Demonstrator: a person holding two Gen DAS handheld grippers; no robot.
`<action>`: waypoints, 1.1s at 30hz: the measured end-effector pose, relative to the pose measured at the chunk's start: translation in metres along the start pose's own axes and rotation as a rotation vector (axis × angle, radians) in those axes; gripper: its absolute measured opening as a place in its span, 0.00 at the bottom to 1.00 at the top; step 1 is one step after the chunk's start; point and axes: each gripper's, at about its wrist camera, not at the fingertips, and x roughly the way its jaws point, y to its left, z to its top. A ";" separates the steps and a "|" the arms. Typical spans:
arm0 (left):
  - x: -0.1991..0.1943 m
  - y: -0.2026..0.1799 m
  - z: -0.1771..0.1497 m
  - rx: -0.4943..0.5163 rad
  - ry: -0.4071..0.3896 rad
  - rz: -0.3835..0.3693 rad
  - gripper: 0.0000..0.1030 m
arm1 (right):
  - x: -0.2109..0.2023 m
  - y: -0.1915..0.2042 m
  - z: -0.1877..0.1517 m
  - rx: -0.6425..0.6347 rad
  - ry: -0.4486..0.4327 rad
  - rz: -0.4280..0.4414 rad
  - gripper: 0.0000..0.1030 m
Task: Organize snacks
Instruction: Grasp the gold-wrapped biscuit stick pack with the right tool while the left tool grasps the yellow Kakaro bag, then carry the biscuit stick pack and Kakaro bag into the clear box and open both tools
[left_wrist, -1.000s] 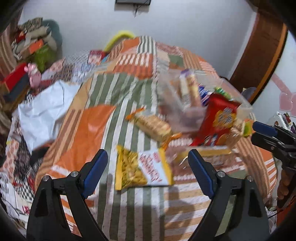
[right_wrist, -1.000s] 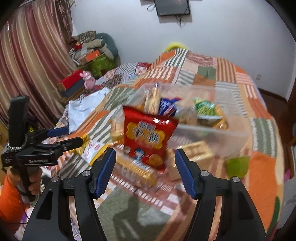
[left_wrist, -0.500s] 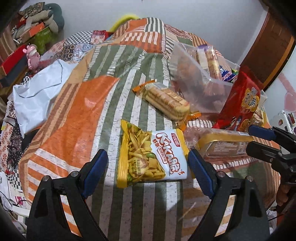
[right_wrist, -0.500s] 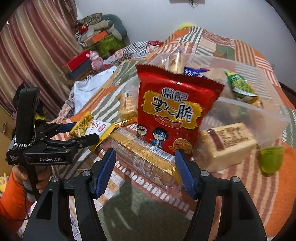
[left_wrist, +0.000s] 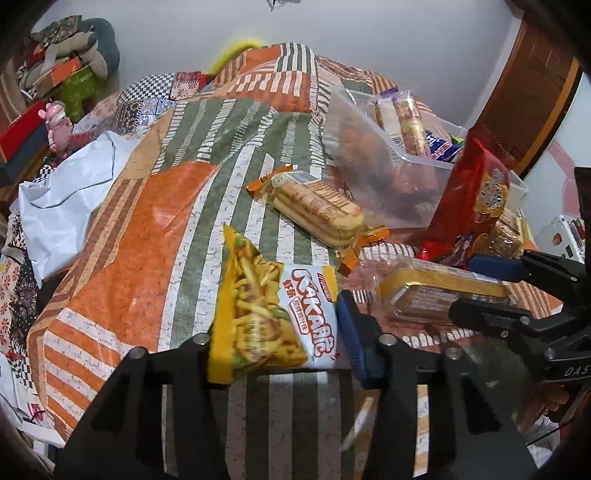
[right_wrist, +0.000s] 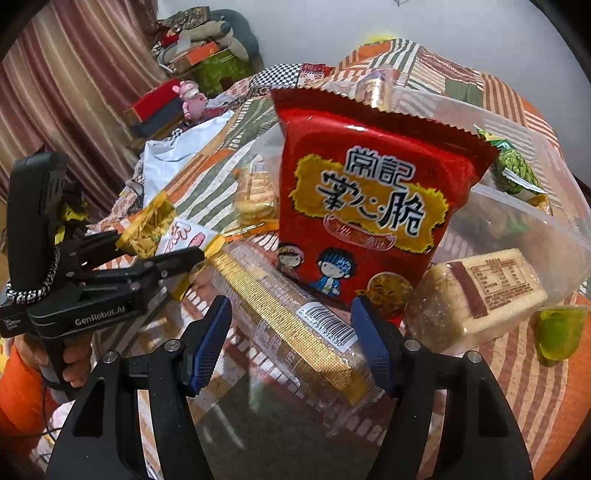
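Left gripper (left_wrist: 280, 343) is clamped on the near edge of the yellow-and-white snack bag (left_wrist: 273, 314), which lies on the striped patchwork bedspread (left_wrist: 155, 229); only the left view shows its printed face. Right gripper (right_wrist: 291, 343) stands with its fingers apart, straddling the gold-edged biscuit pack (right_wrist: 291, 314) without clear contact. Just behind that pack the red snack bag (right_wrist: 365, 206) stands upright against the clear plastic bin (right_wrist: 554, 221). Only the right view shows the pale wrapped block (right_wrist: 480, 295) and the green jelly cup (right_wrist: 559, 332) beside the bin. Farther back in the left view, a clear pack of biscuits (left_wrist: 317, 210) lies near the bin's wall. White cloth (left_wrist: 70, 195) lies at the bedspread's left side.
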 end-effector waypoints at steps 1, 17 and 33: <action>-0.002 0.001 -0.001 -0.006 -0.002 -0.010 0.41 | 0.000 0.000 0.000 0.001 0.003 0.007 0.63; -0.032 -0.001 -0.024 -0.051 -0.021 -0.070 0.34 | 0.025 0.016 0.003 -0.010 0.056 0.043 0.46; -0.068 -0.023 -0.015 0.016 -0.107 -0.071 0.27 | -0.013 0.027 -0.007 -0.058 -0.062 0.051 0.35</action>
